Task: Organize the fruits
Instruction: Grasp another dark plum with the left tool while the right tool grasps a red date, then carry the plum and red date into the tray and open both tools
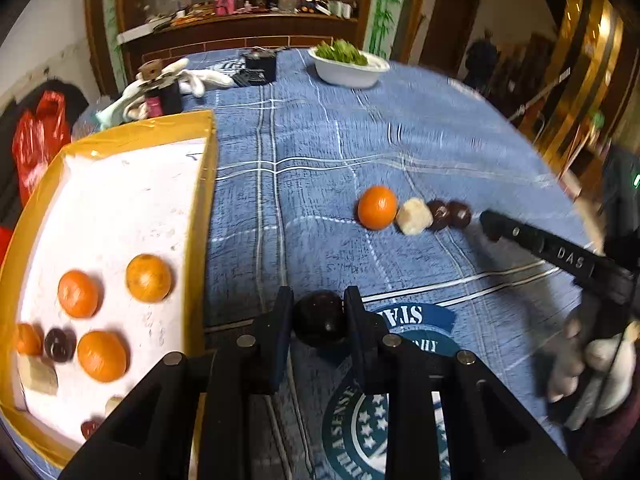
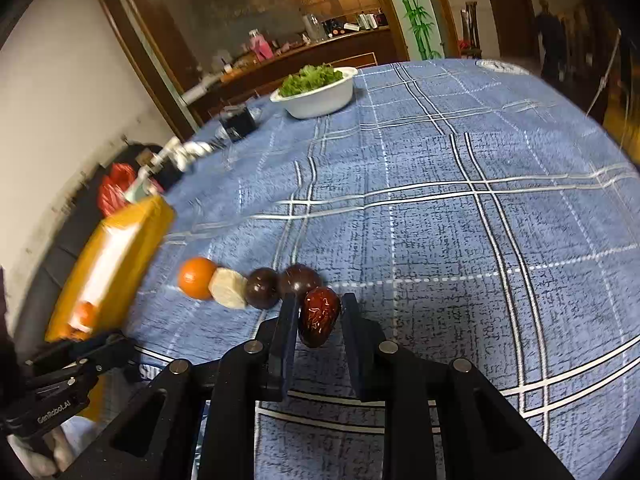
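Fruit already sorted lies in the yellow-rimmed tray (image 1: 208, 168) at the worktop's left edge, and just beside its right wall the left gripper (image 1: 319, 312) has its jaws narrowed on a dark round fruit (image 1: 320, 318), probably carrying it to the tray. Further right, toward the near edge, an orange (image 2: 197, 278), a pale chunk (image 2: 229, 288) and two dark balls (image 2: 262, 288) wait in a touching row, while the right gripper (image 2: 320, 316) has its jaws around a wrinkled red date (image 2: 319, 316) at the row's end, apparently lifting it.

Black gripper (image 1: 319, 320), silver screws, white "DAS" lettering
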Tool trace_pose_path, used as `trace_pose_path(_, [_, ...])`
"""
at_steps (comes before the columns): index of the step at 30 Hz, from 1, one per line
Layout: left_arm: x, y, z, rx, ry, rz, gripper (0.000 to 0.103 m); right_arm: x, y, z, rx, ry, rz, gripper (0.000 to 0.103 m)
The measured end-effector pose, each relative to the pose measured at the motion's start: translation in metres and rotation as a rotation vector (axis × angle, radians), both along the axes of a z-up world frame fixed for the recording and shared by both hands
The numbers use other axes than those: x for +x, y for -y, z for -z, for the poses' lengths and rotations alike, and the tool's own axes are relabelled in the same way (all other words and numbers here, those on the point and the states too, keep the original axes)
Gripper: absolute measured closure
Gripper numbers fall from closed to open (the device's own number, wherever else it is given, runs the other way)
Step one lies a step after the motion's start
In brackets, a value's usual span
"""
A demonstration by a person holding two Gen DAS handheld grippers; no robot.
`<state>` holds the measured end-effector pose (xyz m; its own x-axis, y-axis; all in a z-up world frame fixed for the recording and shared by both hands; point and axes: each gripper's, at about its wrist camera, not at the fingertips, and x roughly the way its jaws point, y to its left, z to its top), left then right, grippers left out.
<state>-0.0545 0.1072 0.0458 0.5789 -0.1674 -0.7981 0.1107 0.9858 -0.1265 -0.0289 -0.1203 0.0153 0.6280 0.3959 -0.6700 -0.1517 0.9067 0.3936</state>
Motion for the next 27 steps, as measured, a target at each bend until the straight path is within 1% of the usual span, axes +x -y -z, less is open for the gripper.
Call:
trace_pose_path(3, [-0.011, -0.013, -0.012, -0.060, 0.021, -0.015, 0.078, -0.004, 0.008, -0.001, 0.100, 0.003, -0.006, 0.080])
trace_pose_path(6, [-0.022, -0.026, -0.022, -0.081, 0.049, -0.033, 0.078, -0.011, 0.016, -0.001, 0.228, -0.020, -0.012, 0.079])
trace_pose_path(7, [-0.025, -0.031, -0.025, -0.090, 0.057, -0.042, 0.078, -0.015, 0.017, -0.002, 0.256, -0.025, -0.011, 0.079])
trace_pose_path(9, [-0.031, -0.041, -0.030, -0.110, 0.072, -0.059, 0.078, -0.027, 0.014, -0.004, 0.285, -0.030, -0.013, 0.079])
trace_pose_path(13, [-0.040, -0.065, -0.036, -0.148, 0.093, -0.104, 0.078, -0.048, 0.000, -0.014, 0.326, -0.037, -0.053, 0.079])
trace_pose_path(17, [-0.047, -0.096, -0.038, -0.176, 0.108, -0.167, 0.078, -0.055, -0.023, -0.028, 0.333, -0.042, -0.095, 0.079])
trace_pose_path(21, [-0.052, -0.134, -0.034, -0.188, 0.111, -0.249, 0.078, -0.057, -0.059, -0.042, 0.300, -0.037, -0.162, 0.079])
trace_pose_path(24, [-0.053, -0.163, -0.026, -0.228, 0.097, -0.303, 0.078, -0.053, -0.094, -0.050, 0.280, -0.044, -0.227, 0.079])
trace_pose_path(27, [-0.053, -0.184, -0.019, -0.275, 0.090, -0.328, 0.078, -0.050, -0.131, -0.054, 0.262, -0.054, -0.289, 0.078])
